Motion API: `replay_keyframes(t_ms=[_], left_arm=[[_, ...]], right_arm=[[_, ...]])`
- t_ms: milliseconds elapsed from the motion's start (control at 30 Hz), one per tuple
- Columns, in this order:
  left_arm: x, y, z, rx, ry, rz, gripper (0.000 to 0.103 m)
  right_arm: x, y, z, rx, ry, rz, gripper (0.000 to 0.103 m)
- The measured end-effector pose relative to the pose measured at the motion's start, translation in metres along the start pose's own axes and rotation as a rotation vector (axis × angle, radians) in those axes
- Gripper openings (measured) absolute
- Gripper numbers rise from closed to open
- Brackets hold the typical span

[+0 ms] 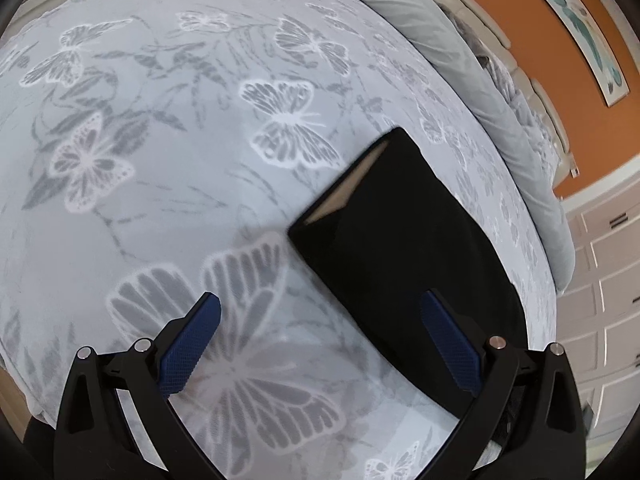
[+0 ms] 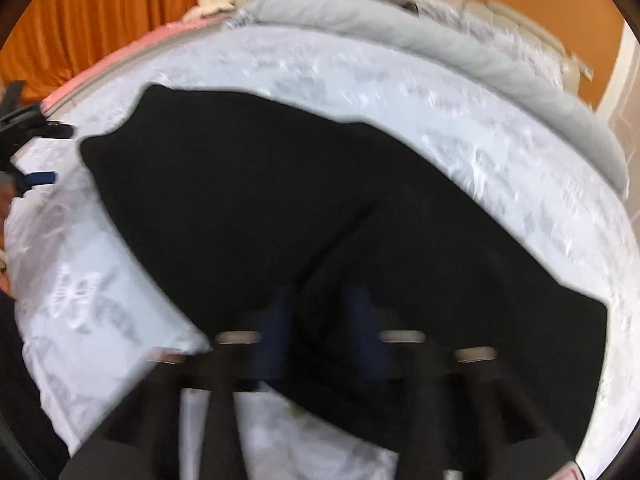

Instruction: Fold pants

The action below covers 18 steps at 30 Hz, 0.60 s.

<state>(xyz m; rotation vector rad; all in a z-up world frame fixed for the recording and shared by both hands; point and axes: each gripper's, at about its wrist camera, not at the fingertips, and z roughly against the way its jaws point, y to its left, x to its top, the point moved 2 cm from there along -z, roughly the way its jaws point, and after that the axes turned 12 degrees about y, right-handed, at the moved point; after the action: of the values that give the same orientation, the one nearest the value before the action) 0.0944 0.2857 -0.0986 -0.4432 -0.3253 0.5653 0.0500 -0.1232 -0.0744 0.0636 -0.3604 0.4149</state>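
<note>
Plainly, the black pants point(image 1: 404, 248) lie on the butterfly-print bedspread point(image 1: 168, 128), right of centre in the left wrist frame. The left gripper point(image 1: 320, 312) hovers spread wide and empty. The right gripper point(image 2: 320, 320) is blurred — grip unclear — low over the pants.

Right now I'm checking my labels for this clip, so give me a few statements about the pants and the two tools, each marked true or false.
1. The pants are black. True.
2. The pants lie on a bare wooden table. False: they lie on a bed with a butterfly-print cover.
3. The left tool is open and holds nothing. True.
4. The left tool has red fingers. False: the fingers are blue.
5. The right tool is over the pants. True, though the right wrist view is too blurred to tell whether it grips the cloth.
6. The wall behind the bed is green. False: it is orange.
</note>
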Motion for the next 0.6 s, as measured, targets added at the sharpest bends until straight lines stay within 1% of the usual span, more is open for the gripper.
replay_keyframes(t_ms=[33, 67, 133, 167, 200, 233, 267, 300, 333, 367, 400, 433, 467, 500, 533, 600], left_arm=[[-0.002, -0.003, -0.001, 0.000, 0.003, -0.012, 0.098], [-0.003, -0.006, -0.001, 0.002, 0.004, -0.022, 0.098], [-0.005, -0.011, -0.001, 0.005, -0.004, -0.041, 0.098], [-0.006, -0.011, -0.001, 0.005, -0.006, -0.042, 0.098], [-0.005, -0.012, -0.003, 0.005, -0.006, -0.041, 0.098], [-0.005, -0.012, -0.004, 0.008, -0.004, -0.037, 0.098], [-0.004, -0.012, -0.009, 0.013, 0.001, -0.028, 0.098], [-0.002, -0.013, -0.012, 0.019, 0.008, -0.023, 0.098], [-0.001, -0.012, -0.015, 0.022, 0.015, -0.016, 0.098], [0.000, -0.012, -0.017, 0.022, 0.021, -0.008, 0.098], [0.000, -0.011, -0.018, 0.023, 0.022, -0.001, 0.098], [0.001, -0.011, -0.018, 0.022, 0.021, 0.006, 0.098], [0.001, -0.010, -0.018, 0.017, 0.019, 0.012, 0.098], [0.002, -0.010, -0.017, 0.009, 0.016, 0.016, 0.098], [0.002, -0.010, -0.016, 0.008, 0.014, 0.014, 0.098], [0.001, -0.013, -0.016, 0.016, 0.011, 0.001, 0.098]], right_arm=[[0.004, -0.005, 0.002, 0.037, -0.016, -0.045, 0.007], [0.004, -0.004, 0.010, 0.048, -0.037, -0.057, 0.007], [0.010, 0.003, 0.032, 0.065, -0.103, -0.051, 0.007], [0.012, 0.009, 0.042, 0.088, -0.132, -0.038, 0.007], [0.014, 0.013, 0.044, 0.109, -0.140, -0.027, 0.008], [0.015, 0.013, 0.040, 0.112, -0.134, -0.024, 0.009], [0.015, 0.014, 0.023, 0.107, -0.088, -0.021, 0.016], [0.014, 0.014, 0.007, 0.088, -0.034, -0.019, 0.017], [0.012, 0.013, -0.006, 0.048, -0.001, -0.017, 0.018], [0.007, 0.013, -0.001, 0.034, -0.036, 0.003, 0.028], [0.006, 0.014, 0.004, 0.020, -0.039, 0.016, 0.053], [0.004, 0.016, 0.013, -0.008, -0.045, 0.033, 0.063], [-0.003, 0.018, 0.026, -0.036, -0.098, 0.055, 0.073], [-0.008, 0.019, 0.034, -0.048, -0.137, 0.072, 0.074], [-0.014, 0.022, 0.036, -0.047, -0.142, 0.095, 0.074], [-0.017, 0.024, 0.025, -0.036, -0.105, 0.100, 0.071]])
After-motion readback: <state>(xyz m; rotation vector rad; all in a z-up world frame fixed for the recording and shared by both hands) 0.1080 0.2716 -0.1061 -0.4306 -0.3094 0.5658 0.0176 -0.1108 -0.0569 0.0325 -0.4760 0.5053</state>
